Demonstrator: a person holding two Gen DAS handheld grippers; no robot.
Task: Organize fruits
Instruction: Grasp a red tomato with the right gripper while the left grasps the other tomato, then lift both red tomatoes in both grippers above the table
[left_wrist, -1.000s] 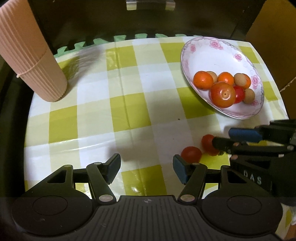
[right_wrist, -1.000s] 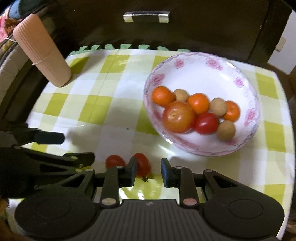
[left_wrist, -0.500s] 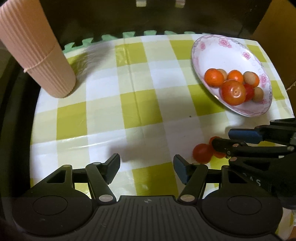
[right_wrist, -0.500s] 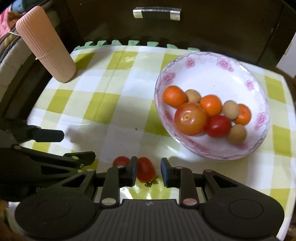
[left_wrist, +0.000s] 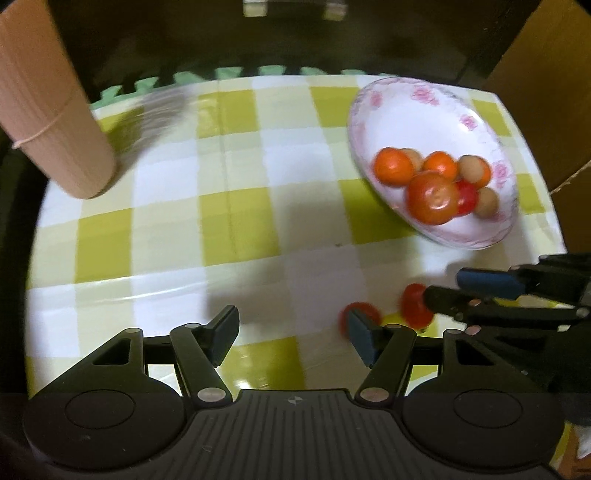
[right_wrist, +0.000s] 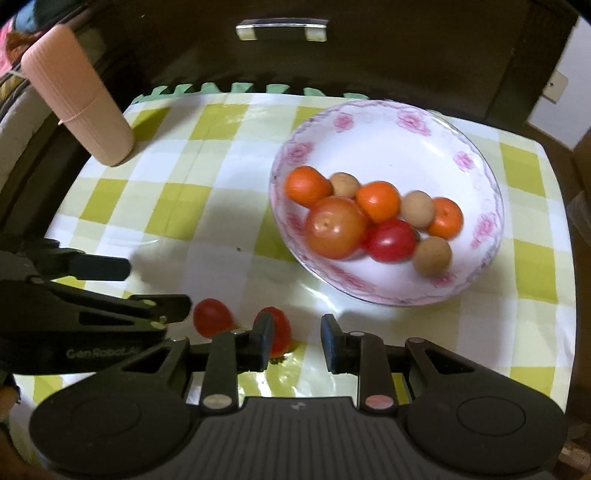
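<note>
Two red cherry tomatoes lie on the checked tablecloth, a little apart. The left tomato (left_wrist: 360, 314) (right_wrist: 212, 317) sits just behind the right fingertip of my open left gripper (left_wrist: 291, 332) (right_wrist: 159, 284). The other tomato (left_wrist: 415, 306) (right_wrist: 280, 328) is half hidden behind the left finger of my right gripper (right_wrist: 297, 341) (left_wrist: 443, 286), which stands open with nothing gripped. The floral bowl (right_wrist: 388, 122) (left_wrist: 424, 110) behind them holds a large tomato (right_wrist: 334, 227), a red tomato (right_wrist: 391, 240), small oranges and brown longans.
A ribbed pink roll (left_wrist: 51, 122) (right_wrist: 81, 99) stands at the table's far left corner. A dark cabinet with a metal handle (right_wrist: 282, 29) is behind the table. A cardboard box (left_wrist: 546, 74) stands at the right. The table's edges are close on every side.
The two tomatoes lie farther apart than before. The left tomato has ended up right at my left gripper's right fingertip. Both grippers keep the same opening.
</note>
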